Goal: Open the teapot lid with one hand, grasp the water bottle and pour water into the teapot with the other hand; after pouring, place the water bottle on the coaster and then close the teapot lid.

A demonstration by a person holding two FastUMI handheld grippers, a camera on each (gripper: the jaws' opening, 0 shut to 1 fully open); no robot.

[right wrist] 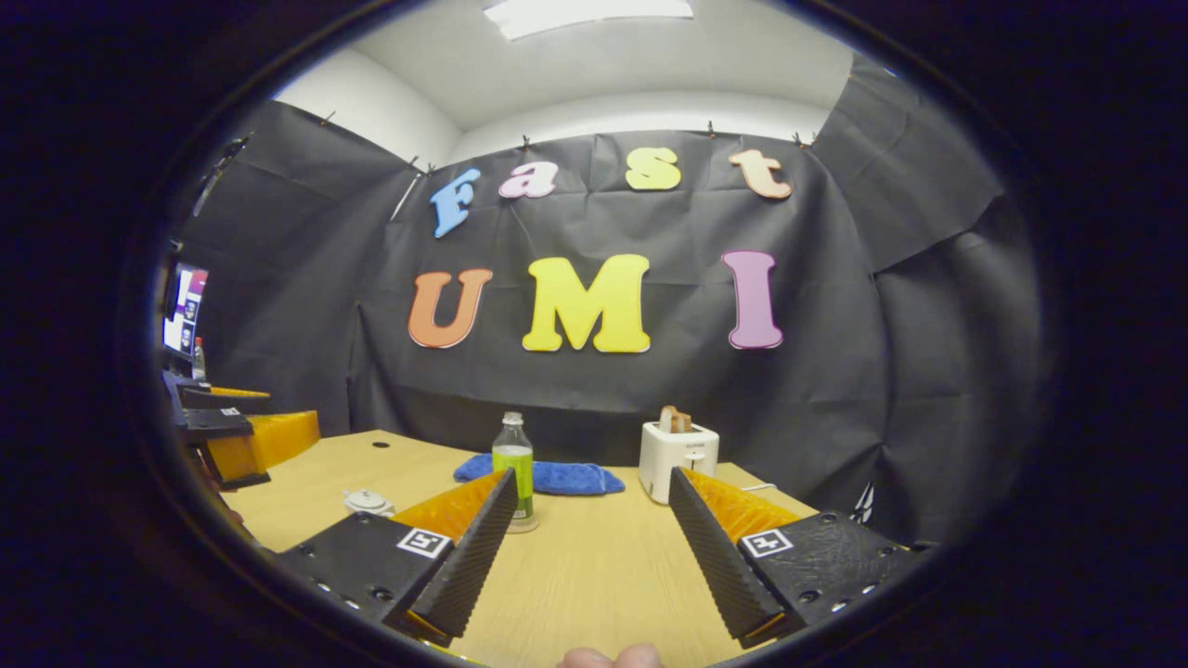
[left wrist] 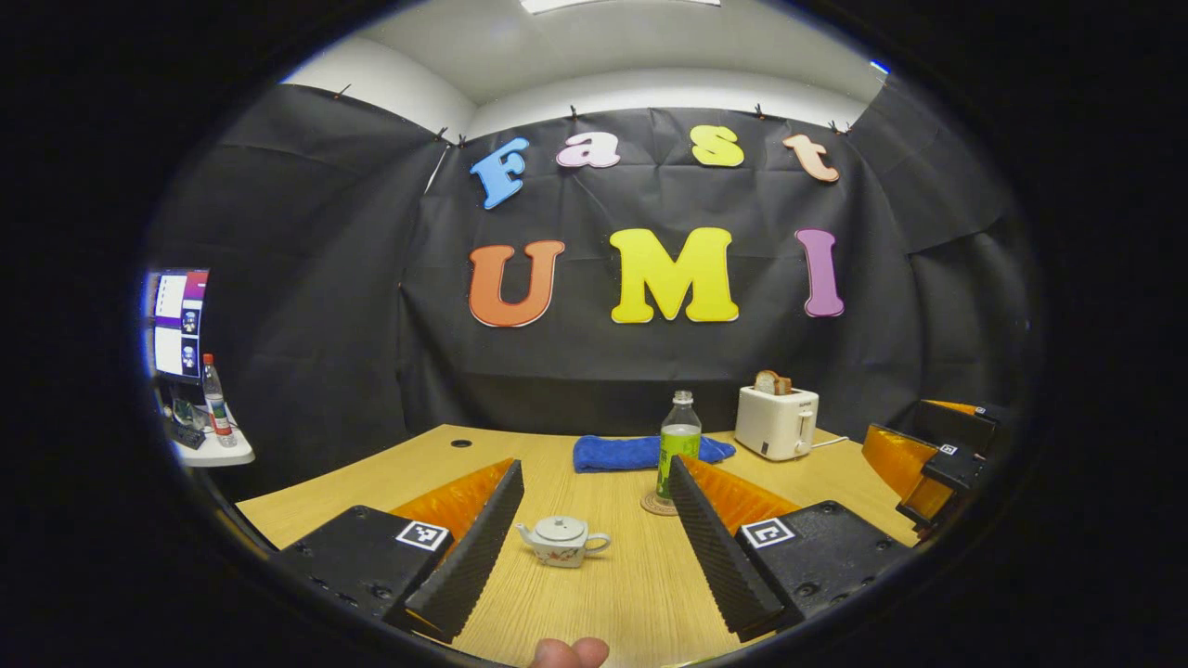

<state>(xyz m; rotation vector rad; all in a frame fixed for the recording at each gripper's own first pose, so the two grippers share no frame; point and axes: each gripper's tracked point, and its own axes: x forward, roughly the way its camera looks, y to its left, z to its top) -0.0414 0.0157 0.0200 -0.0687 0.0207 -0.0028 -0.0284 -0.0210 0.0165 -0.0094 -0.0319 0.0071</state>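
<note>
A small white teapot (left wrist: 563, 540) with its lid on sits on the wooden table (left wrist: 613, 594), between and beyond the fingers of my open left gripper (left wrist: 594, 594). A clear water bottle (left wrist: 678, 446) with a green label stands upright on a round coaster (left wrist: 655, 505) behind it, partly hidden by a finger. In the right gripper view the bottle (right wrist: 514, 467) stands ahead to the left and the teapot (right wrist: 368, 502) further left. My right gripper (right wrist: 594, 594) is open over bare table. The other gripper (right wrist: 232, 431) hangs at the far left.
A blue towel (left wrist: 631, 452) lies at the back of the table. A white toaster (left wrist: 776, 419) with bread in it stands back right, its cord trailing right. A side shelf (left wrist: 209, 445) with a monitor and another bottle is off to the left. A fingertip (left wrist: 568, 652) shows at the bottom.
</note>
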